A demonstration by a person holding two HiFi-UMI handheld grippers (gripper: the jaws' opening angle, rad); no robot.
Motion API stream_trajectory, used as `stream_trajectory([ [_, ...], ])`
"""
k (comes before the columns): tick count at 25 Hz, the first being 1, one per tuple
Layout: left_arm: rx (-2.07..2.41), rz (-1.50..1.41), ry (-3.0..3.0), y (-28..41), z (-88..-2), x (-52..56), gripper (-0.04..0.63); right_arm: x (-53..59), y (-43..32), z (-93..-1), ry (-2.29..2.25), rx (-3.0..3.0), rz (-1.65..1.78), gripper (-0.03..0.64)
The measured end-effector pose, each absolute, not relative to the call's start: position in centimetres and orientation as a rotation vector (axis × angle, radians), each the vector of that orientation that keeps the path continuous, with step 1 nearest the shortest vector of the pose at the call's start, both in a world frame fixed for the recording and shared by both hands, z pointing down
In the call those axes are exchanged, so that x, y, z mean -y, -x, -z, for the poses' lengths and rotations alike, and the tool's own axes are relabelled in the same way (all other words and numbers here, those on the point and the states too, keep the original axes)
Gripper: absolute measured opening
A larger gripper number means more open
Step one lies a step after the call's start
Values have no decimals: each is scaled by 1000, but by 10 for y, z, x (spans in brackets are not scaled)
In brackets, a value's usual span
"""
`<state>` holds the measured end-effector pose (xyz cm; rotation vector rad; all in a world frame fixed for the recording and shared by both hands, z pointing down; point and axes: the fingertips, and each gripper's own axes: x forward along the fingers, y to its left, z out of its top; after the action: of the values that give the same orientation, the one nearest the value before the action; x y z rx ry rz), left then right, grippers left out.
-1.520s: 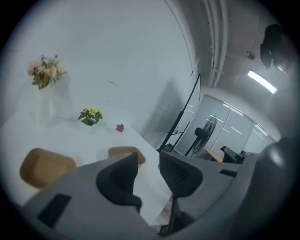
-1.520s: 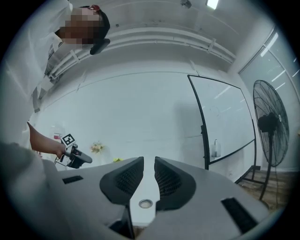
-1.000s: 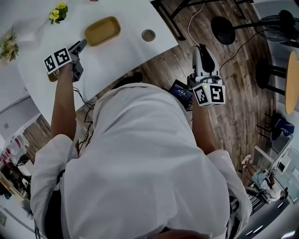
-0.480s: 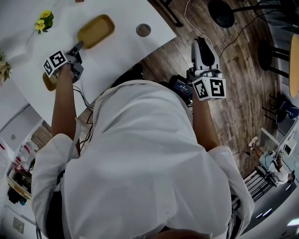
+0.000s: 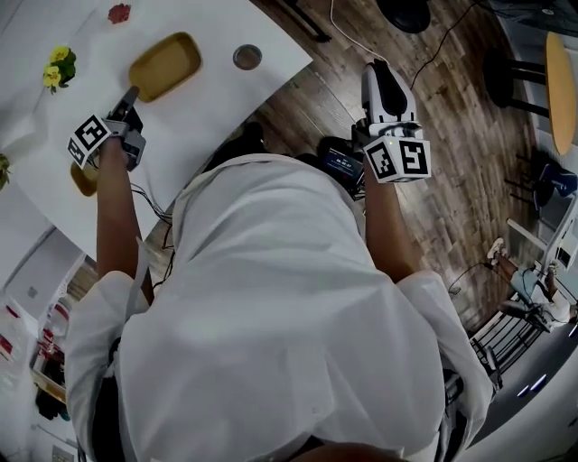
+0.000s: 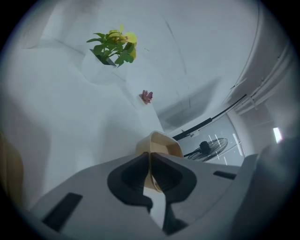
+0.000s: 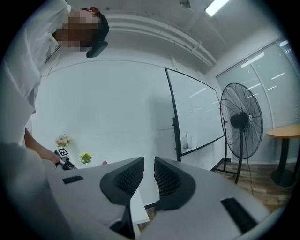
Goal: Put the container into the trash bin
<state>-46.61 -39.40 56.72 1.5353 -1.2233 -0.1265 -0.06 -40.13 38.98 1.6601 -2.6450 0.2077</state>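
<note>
Container (image 5: 167,63): shallow oblong tray, tan, matte, rounded corners, thin upright wall. It sits on the white table (image 5: 226,99), far-left part of the top. Left gripper (image 5: 134,93) is at its near end. In the left gripper view the dark ribbed pads are pinched onto the container's (image 6: 164,143) thin rim, wall squeezed between them, so the left gripper (image 6: 151,161) is closed and gripping the tray edge. Most of the tray is cut off behind the grey jaw housings there; only the far end and a bit of the inside show.

Right gripper (image 5: 375,68): held over the wood-plank floor (image 5: 470,180), right of the table and well apart from the tray. The right gripper view has the right gripper (image 7: 149,161) with its pads a narrow slit apart, nothing between them.

Other items:
- yellow flowers (image 5: 56,70) at the table's far left
- small red thing (image 5: 118,13) at the far edge, too small to identify
- round grey disc (image 5: 247,57) right of the tray, lid or cup, cannot tell
- tan object (image 5: 83,179) near the left hand, mostly hidden, shape unclear

Black wire-cage fan (image 7: 241,122) and a black-framed whiteboard (image 7: 197,112) stand off right. The person's white shirt blocks the near floor in the head view.
</note>
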Motion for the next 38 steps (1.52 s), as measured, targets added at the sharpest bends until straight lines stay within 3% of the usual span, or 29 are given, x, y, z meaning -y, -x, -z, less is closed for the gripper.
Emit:
stream_trajectory([
  [4,1199,168,-1589,439,-554,422,26,404,-28,-393,-1719,2595,-200,87],
  [10,1162,175,-1736,368,-420,431,25,350,-97,-310,-1886,2546,-185,87],
  [15,1058,172,-1826,287,-476,459,26,321,-163,-381,-2040,2453,-142,84],
  [21,939,125,-1909,204,-427,441,26,240,-225,-351,-2212,2343,-94,81],
  [30,700,-38,-2019,17,-426,382,25,92,-336,-368,-2418,2132,-56,81],
  [38,595,-177,-2028,-91,-470,322,25,-3,-397,-393,-2553,1991,-89,81],
])
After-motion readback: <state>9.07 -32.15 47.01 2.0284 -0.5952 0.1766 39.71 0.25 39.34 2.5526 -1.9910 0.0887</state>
